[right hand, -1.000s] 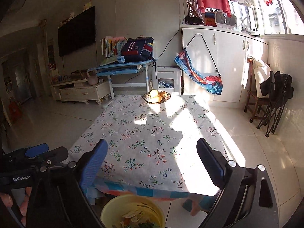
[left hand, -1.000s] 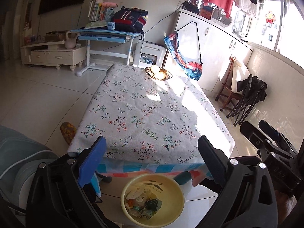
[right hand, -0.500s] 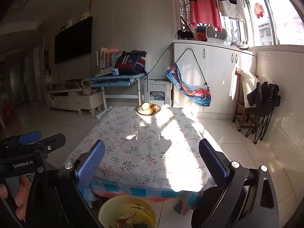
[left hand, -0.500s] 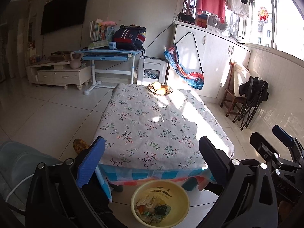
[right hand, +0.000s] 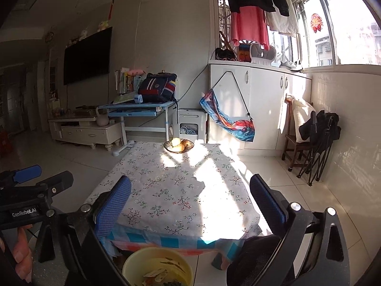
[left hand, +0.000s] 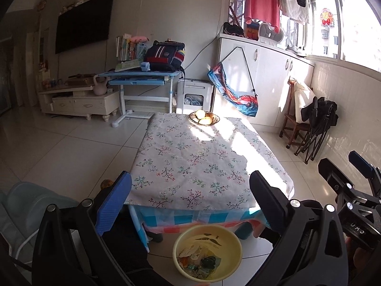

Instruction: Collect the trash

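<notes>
A yellow bin (left hand: pixel 234 245) holding wrappers and scraps (left hand: pixel 200 259) stands on the floor below the table's near edge; its rim (right hand: pixel 133 259) shows at the bottom of the right wrist view too. My left gripper (left hand: pixel 190 195) hangs open above and behind the bin, nothing between its fingers. My right gripper (right hand: pixel 190 195) is open as well, empty, raised in front of the table. Each gripper appears at the edge of the other's view, the right gripper (left hand: pixel 352 186) to the right and the left gripper (right hand: pixel 31 181) to the left, held by a hand (right hand: pixel 21 252).
A low table with a floral cloth (left hand: pixel 202 162) fills the middle; a fruit bowl (left hand: pixel 204 118) sits at its far end. A blue desk (left hand: pixel 140 76), white cabinets (left hand: pixel 266 76), a wooden chair and a folded black chair (left hand: pixel 319 124) ring the room. A grey seat (left hand: pixel 31 205) is at my left.
Both grippers have lifted and tilted upward, so more of the room's walls and ceiling shows and the table sits lower and farther. Both stayed open and empty.
</notes>
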A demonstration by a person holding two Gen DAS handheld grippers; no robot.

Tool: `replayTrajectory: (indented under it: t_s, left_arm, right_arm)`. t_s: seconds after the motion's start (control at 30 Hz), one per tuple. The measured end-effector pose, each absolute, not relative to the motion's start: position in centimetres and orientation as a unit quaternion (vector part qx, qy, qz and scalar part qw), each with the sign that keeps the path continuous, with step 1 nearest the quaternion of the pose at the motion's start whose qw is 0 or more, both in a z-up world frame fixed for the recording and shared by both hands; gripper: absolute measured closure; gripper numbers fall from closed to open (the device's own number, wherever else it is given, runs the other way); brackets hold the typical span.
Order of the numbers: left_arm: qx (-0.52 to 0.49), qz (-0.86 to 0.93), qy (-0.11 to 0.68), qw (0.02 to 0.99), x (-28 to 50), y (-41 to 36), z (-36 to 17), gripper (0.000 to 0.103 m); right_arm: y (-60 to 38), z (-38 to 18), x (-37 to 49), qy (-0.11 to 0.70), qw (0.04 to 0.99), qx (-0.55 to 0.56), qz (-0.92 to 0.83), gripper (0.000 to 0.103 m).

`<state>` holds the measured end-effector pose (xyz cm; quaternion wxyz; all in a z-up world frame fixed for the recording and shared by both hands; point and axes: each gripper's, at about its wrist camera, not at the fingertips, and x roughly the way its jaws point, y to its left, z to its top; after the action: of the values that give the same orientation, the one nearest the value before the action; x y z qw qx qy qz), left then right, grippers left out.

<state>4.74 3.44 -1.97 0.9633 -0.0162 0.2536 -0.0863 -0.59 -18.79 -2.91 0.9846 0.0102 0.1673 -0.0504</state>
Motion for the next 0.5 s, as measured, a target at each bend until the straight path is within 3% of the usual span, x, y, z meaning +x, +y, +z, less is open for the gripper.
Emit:
replayTrajectory:
  t_s: [0.5]
  left_arm:
    - [-0.019, -0.09, 0.228, 0.969, 2.2, 3.9, 0.2, 0.007]
  right_arm:
    - [-17.8, -1.5, -2.7, 0.137, 0.989, -0.003, -0.05, 0.008]
